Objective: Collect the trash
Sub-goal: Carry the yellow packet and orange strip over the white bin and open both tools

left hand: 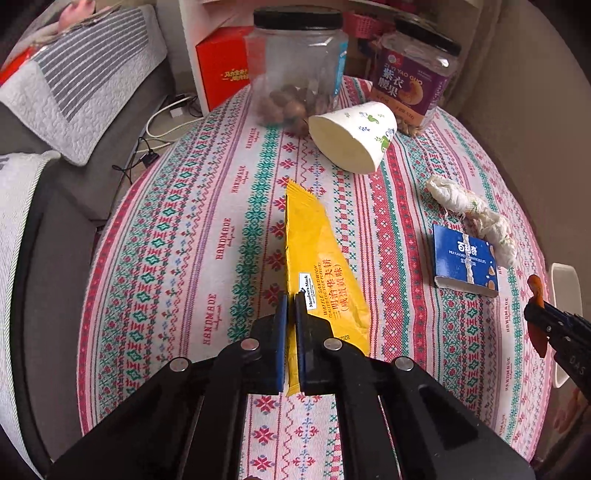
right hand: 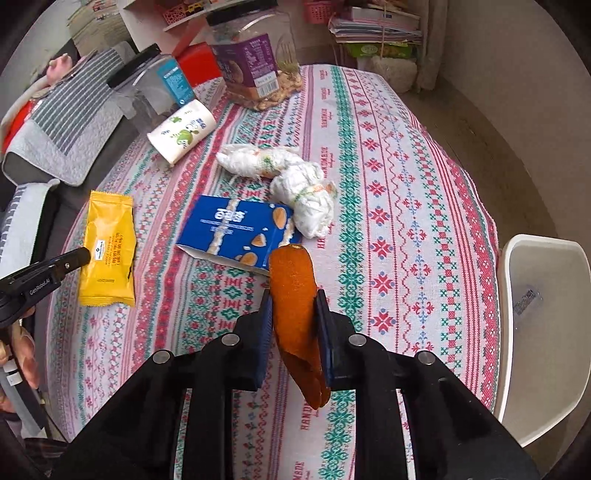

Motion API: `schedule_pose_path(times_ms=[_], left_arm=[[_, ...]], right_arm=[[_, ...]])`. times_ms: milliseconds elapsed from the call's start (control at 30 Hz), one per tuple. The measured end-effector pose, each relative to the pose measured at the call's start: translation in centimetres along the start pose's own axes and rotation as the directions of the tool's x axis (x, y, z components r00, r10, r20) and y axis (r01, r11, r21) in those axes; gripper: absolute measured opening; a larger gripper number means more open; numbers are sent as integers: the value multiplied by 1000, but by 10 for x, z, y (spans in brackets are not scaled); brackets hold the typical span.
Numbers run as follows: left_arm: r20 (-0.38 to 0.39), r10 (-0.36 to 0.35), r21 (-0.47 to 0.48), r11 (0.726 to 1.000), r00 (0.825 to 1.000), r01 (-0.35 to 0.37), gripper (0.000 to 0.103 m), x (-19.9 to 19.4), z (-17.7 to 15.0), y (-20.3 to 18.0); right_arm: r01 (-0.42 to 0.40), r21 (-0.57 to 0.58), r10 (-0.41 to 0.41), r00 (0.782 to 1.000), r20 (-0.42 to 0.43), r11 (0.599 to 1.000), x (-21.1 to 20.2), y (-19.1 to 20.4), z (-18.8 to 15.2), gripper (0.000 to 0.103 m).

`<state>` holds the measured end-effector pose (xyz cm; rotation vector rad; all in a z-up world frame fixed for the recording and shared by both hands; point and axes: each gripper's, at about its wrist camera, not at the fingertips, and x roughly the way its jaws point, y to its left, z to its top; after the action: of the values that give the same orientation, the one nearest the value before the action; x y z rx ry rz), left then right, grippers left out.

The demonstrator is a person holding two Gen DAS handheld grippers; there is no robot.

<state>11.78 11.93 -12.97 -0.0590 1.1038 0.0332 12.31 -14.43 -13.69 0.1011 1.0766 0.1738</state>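
Between the closed jaws of the left gripper (left hand: 290, 306), a yellow wrapper (left hand: 317, 266) hangs edge-on, pinched at its seam, clear of the table (left hand: 192, 229). Right gripper (right hand: 291, 306), at three o'clock, clamps an orange peel (right hand: 295, 295); a paper cup (left hand: 354, 136) at twelve, a crumpled tissue (left hand: 469, 214) and a blue box (left hand: 465, 262) at two remain to collect.

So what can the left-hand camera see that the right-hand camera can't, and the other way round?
Only the left wrist view shows the red box behind the table, the cables on the floor, and the left claw shut on the yellow wrapper.

Only the right wrist view shows the stacked books, most of the white bin, and the right claw shut on the orange peel.

Both show the paper cup, blue box, crumpled tissue and patterned tablecloth.
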Motion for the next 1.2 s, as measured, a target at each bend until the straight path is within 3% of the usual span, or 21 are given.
schedule_pose_path(times_ms=[167,467,567,700,967,1200], left_arm=[[90,48,-51,998,995,-43,4,-37,1,4],[221,-34,-45,998,975,45,4,-96,-29,-11],[228,-100,-37,993,968,111,4,-104,-35,-17],[276,-128,-12,991,953,137,4,-121,-37,-28],[318,-150,62,989,936,137,4,-131,-39,-66],[326,-191,127,979,926,157,4,-133,-41,-103]], right_arm=[[-81,-27,84,991,103,996,-42,29,-3,21],[-60,-86,77,974,211,994,-86,45,-13,21],[-45,-87,64,971,231,995,-97,37,-19,21],[-21,-82,41,965,258,996,-109,27,-22,21],[23,-44,-10,957,291,999,-126,-3,-26,21],[107,7,-104,952,288,994,-131,-45,-31,21]])
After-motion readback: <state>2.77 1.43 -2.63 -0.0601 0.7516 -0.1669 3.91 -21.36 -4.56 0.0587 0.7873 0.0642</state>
